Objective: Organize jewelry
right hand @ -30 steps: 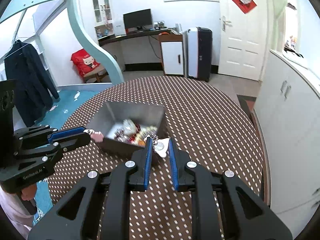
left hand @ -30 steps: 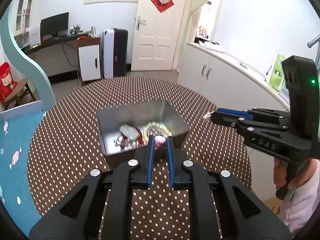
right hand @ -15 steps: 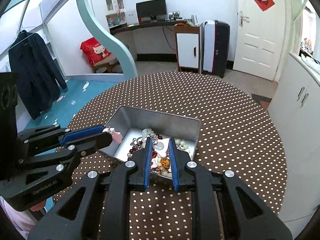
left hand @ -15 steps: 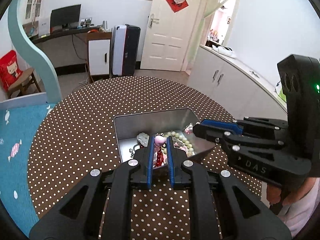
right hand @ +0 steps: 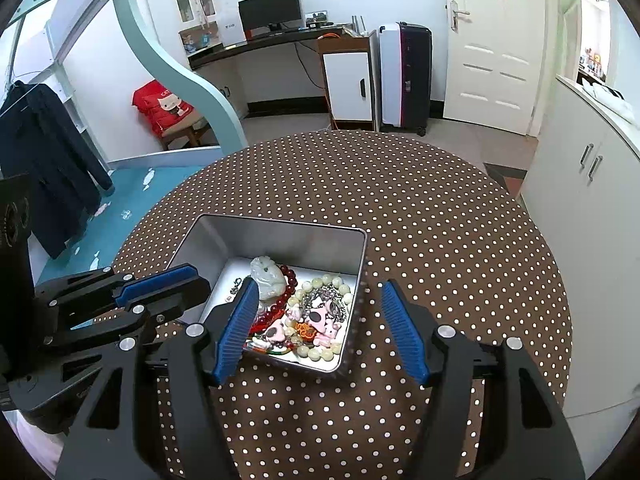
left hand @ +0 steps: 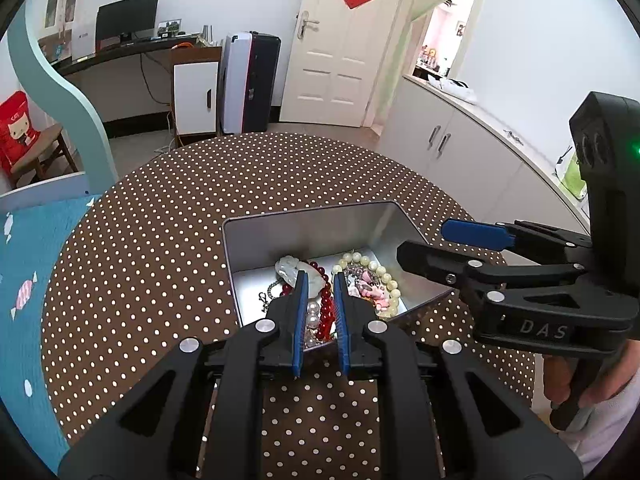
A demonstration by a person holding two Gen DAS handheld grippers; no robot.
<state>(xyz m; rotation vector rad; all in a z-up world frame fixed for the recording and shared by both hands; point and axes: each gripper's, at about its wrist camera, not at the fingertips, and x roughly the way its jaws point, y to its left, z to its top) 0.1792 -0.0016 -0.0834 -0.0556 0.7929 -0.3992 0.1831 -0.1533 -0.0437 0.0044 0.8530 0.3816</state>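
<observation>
An open metal tin point(left hand: 304, 216) point(right hand: 280, 222) sits on the round dotted table point(right hand: 440, 240). It holds a pale jade pendant point(right hand: 266, 276), a red bead bracelet point(right hand: 290, 276), a cream bead bracelet point(left hand: 384, 276) and pink charms point(right hand: 316, 316). My right gripper point(right hand: 318, 285) point(left hand: 422, 240) hangs over the tin's near right part. Its jaws are opening wide, with nothing held between them. My left gripper point(left hand: 319, 278) point(right hand: 196, 280) points into the tin's near left side. Only a narrow slit shows between its blue pads, and I see nothing in it.
Bare dotted cloth surrounds the tin on all sides. A hand point(left hand: 560, 380) holds the right gripper's handle. White cabinets point(right hand: 580, 184) stand to the right of the table. A suitcase point(right hand: 404, 76), a small cabinet and a desk stand beyond it.
The right jaws have swung apart and the white charm has left them. The pink piece no longer shows at the left tips. Both grippers have come in over the tin.
</observation>
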